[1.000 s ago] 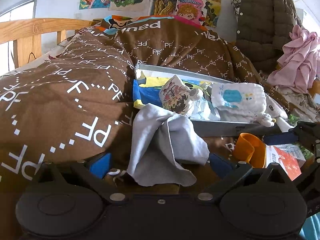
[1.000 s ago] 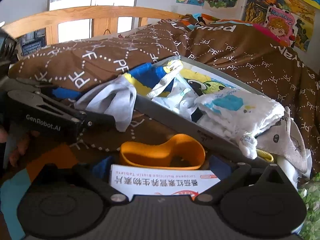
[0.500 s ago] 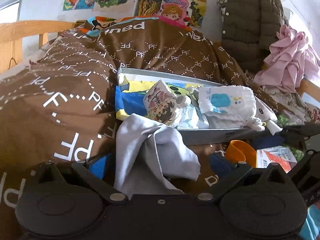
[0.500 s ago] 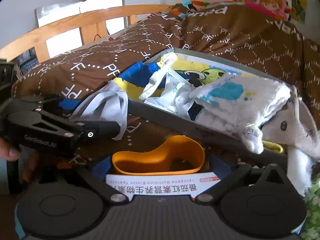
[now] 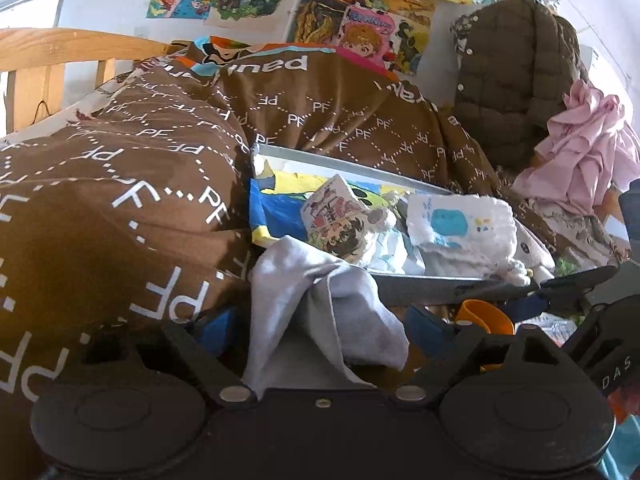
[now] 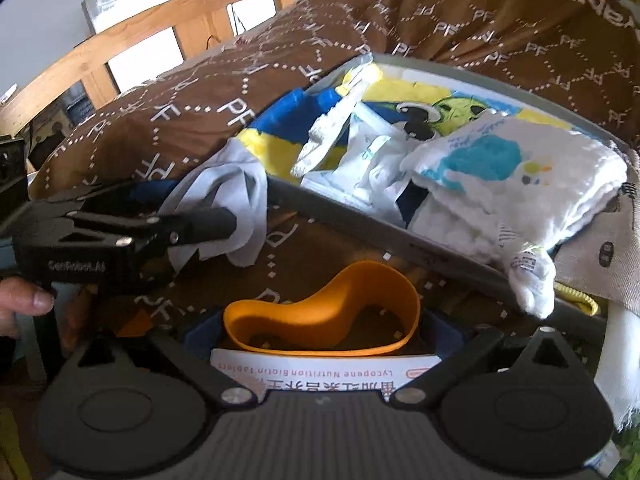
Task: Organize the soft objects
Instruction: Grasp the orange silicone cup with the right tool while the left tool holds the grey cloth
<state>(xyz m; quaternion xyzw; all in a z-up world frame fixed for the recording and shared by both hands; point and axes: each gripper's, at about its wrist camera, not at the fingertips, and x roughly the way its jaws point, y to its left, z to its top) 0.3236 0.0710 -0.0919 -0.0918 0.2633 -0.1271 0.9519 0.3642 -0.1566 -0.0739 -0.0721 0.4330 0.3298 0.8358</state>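
- Cloth, grey [image 5: 320,304], lies bunched between the fingers of our left tongs [image 5: 320,324], draped against the near wall of the grey tray [image 5: 420,284] just ahead.
- Our left tongs are closing; the blue pads [image 5: 214,326] seem not yet to press the cloth, though folds hide part of the contact.
- Our right tongs [image 6: 320,332] stand released, with an orange cup [image 6: 320,316] and a tablet box [image 6: 320,372] between their fingers.
- Ahead of them, a white towel [image 6: 516,168] overhangs the tray.
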